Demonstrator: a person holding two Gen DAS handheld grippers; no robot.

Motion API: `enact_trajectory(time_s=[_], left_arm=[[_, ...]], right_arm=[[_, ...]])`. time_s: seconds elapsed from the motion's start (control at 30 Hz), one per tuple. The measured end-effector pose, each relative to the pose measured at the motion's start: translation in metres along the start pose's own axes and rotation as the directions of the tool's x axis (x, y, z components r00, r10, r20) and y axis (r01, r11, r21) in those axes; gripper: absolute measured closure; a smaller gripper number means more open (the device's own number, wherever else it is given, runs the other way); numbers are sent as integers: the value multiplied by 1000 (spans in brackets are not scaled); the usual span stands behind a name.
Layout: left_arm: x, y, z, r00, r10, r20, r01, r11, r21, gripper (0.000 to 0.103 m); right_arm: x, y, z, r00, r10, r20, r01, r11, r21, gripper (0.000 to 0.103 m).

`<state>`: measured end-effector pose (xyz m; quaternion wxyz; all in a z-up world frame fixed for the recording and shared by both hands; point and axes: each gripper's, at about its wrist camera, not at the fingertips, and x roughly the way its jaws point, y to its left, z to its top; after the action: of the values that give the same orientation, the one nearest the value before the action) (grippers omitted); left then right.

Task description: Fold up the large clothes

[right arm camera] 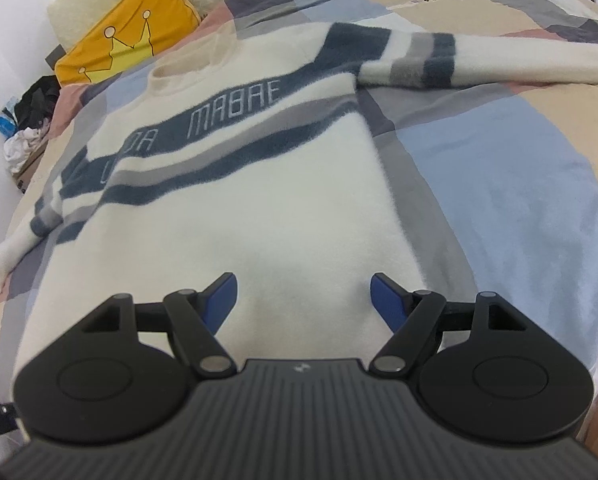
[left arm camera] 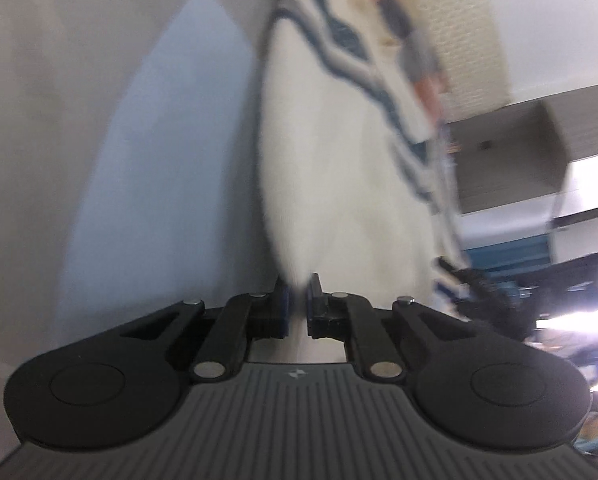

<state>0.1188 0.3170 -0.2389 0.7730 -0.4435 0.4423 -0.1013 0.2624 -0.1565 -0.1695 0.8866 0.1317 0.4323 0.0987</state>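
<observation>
We see the cream fuzzy knit sweater with blue-grey stripes (right arm camera: 235, 184) spread on the patchwork quilt (right arm camera: 499, 168). Our left gripper (left arm camera: 297, 300) pinches its fabric; our right gripper (right arm camera: 303, 300) hovers above, fingers spread. One-sided pulling could skew it.

Both cameras sit just behind their own fingers, which fill the lower frame. The left wrist view looks along the left gripper (left arm camera: 297, 300), close against the white sweater (left arm camera: 331, 200), blurred, with the bedspread (left arm camera: 159, 140) at left. The right wrist view looks down over the right gripper (right arm camera: 303, 300) toward the pillow (right arm camera: 119, 44) at upper left. They share sweater and bedspread.
</observation>
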Motion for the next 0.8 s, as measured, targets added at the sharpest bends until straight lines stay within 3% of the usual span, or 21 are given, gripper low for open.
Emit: enact_trajectory(time_s=[0.1, 0.27, 0.47, 0.6, 0.7, 0.8], left_arm=[[8, -6, 1, 994, 105, -33, -105, 994, -4, 94], [17, -31, 12, 962, 269, -48, -265, 961, 80, 94], [-1, -89, 6, 953, 300, 50, -304, 938, 164, 91], [-6, -138, 0, 930, 340, 141, -365, 901, 234, 77], [-23, -172, -17, 919, 336, 205, -386, 872, 301, 72], [-23, -206, -27, 912, 322, 254, -395, 853, 340, 67]], right_arm=[[-6, 2, -1, 1000, 7, 20, -7, 1000, -18, 27], [-13, 1, -2, 999, 5, 37, -4, 1000, -27, 27], [-27, -8, -1, 995, 19, 96, -18, 1000, -15, 27], [-39, -12, 3, 986, 46, 159, -41, 999, -32, 27], [-52, -16, 5, 974, 87, 210, -81, 996, -33, 27], [-64, -19, 5, 963, 84, 257, -70, 996, -61, 27]])
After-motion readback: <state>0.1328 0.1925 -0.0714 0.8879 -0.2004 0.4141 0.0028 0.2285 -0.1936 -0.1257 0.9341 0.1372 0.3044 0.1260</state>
